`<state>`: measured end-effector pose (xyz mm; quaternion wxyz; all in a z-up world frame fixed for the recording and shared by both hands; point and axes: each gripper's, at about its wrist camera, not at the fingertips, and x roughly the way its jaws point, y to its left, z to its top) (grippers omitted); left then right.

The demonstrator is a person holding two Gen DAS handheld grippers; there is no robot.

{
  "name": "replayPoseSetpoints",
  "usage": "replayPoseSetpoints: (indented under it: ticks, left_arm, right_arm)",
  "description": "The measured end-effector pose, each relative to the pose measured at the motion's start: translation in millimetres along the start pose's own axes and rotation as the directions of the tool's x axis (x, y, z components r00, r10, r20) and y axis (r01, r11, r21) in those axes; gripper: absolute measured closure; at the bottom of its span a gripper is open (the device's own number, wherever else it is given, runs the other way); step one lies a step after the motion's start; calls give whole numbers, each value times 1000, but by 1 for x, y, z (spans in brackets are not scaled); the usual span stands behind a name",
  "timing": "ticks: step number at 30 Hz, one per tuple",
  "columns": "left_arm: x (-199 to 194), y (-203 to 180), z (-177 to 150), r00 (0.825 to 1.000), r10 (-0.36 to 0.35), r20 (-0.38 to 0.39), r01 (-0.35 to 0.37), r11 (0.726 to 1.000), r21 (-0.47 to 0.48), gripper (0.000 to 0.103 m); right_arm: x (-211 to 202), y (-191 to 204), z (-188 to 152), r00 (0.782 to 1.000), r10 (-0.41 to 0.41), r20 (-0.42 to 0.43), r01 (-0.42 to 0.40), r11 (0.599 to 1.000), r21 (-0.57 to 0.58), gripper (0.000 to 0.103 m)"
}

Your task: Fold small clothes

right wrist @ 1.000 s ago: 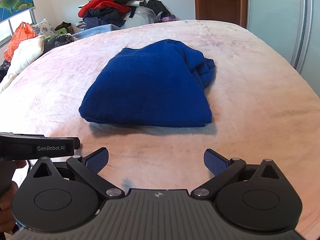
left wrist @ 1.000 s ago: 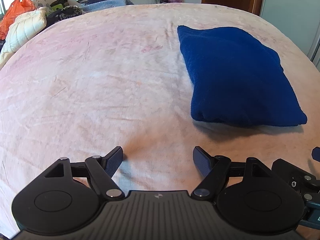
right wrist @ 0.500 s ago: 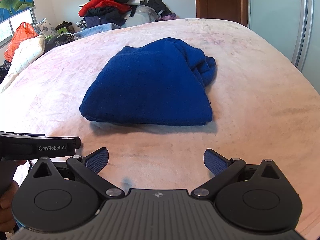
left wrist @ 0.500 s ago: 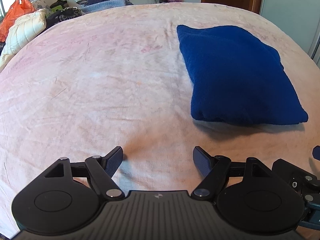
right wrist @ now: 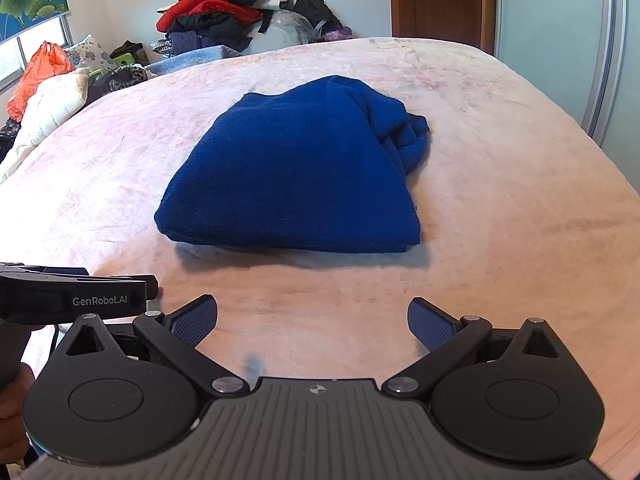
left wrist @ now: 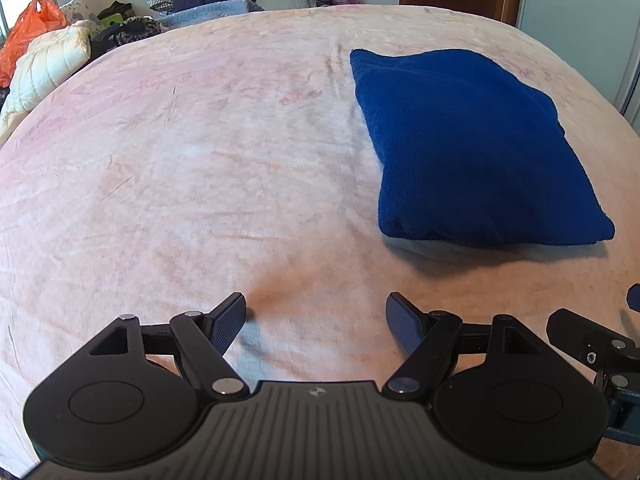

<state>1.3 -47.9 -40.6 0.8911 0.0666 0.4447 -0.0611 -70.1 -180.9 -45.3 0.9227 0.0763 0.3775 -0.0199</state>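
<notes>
A dark blue garment (left wrist: 464, 152) lies folded into a thick rectangle on the pink bed cover (left wrist: 200, 168); it also shows in the right wrist view (right wrist: 296, 176), with bunched folds at its far right edge. My left gripper (left wrist: 316, 320) is open and empty, over the cover to the near left of the garment. My right gripper (right wrist: 312, 320) is open and empty, just in front of the garment's near edge. The left gripper's body (right wrist: 72, 300) shows at the left of the right wrist view.
A pile of clothes (right wrist: 224, 16) lies past the bed's far edge. A white padded jacket (left wrist: 44, 68) and an orange bag (left wrist: 28, 36) sit at the far left. A wooden door (right wrist: 440, 0) stands behind on the right.
Both grippers have drawn back slightly from the garment. The garment has not moved and both stay open.
</notes>
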Motion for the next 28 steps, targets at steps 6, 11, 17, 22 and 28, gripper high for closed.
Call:
replayPoseSetpoints:
  ticks: [6,11,17,22,28]
  left_arm:
    - [0,0,0,1000,-2,-1,2,1000,-2,26]
    - [0,0,-1,1000,-3,-2,3,1000,-4,26]
    - [0,1,-2,1000,-3,-1,3,1000,-5,26]
    - [0,2,-2,1000,4,11,-4,1000,-2,26]
    - [0,2,-2,1000,4,10,-4,1000,5,26]
  right_arm:
    - [2,-4,0,1000,-18,-3,18,1000,2,1]
    - [3,-4,-1,1000,-14,-2,14,1000,-3,1]
    - [3,-3,-1,1000,-13,-4,13,1000,-4,1]
    - [3,-3,-1,1000,-13,-5,13,1000,-2,1]
    - [3,-3,-2,1000,-7,-5,7,1000,1,1]
